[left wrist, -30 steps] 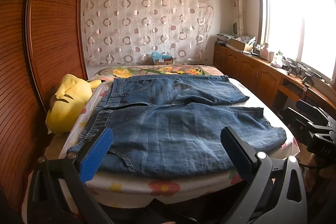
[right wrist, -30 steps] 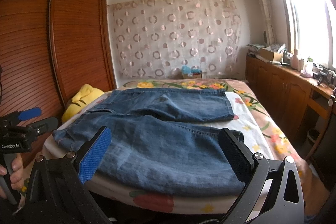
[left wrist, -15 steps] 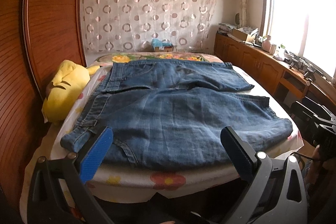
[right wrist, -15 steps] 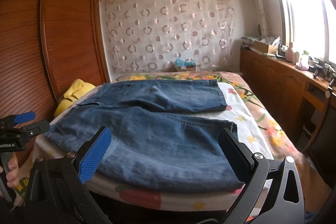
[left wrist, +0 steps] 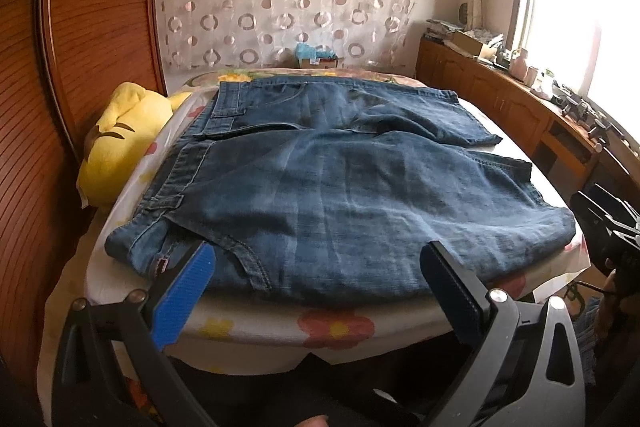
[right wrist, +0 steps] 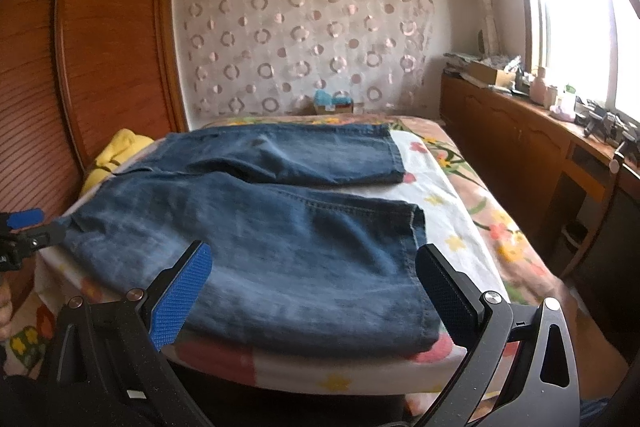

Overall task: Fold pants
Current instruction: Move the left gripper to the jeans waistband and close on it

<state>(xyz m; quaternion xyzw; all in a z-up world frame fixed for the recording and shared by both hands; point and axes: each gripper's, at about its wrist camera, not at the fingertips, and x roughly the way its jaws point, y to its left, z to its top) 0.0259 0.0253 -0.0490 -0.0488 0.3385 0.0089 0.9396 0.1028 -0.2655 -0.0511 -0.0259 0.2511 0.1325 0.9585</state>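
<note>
Blue denim pants [left wrist: 332, 187] lie spread flat on the bed, waistband at the left, both legs running to the right, the near leg along the bed's front edge. My left gripper [left wrist: 316, 267] hovers open just in front of the near leg by the waistband and pocket, holding nothing. In the right wrist view the same pants [right wrist: 256, 243] fill the middle, and my right gripper [right wrist: 312, 267] stands open before the near leg's hem end. The left gripper [right wrist: 24, 227] also shows at the far left edge of that view.
The bed [left wrist: 336, 323] has a floral sheet. A yellow plush toy [left wrist: 120, 139] lies at the left by the wooden wardrobe [left wrist: 80, 27]. A wooden sideboard [right wrist: 520, 147] with clutter runs under the window at the right. A patterned curtain [right wrist: 304, 39] hangs behind.
Both grippers have moved forward and down toward the near edge of the pants, which now look larger. The pants have not moved; both grippers stay open.
</note>
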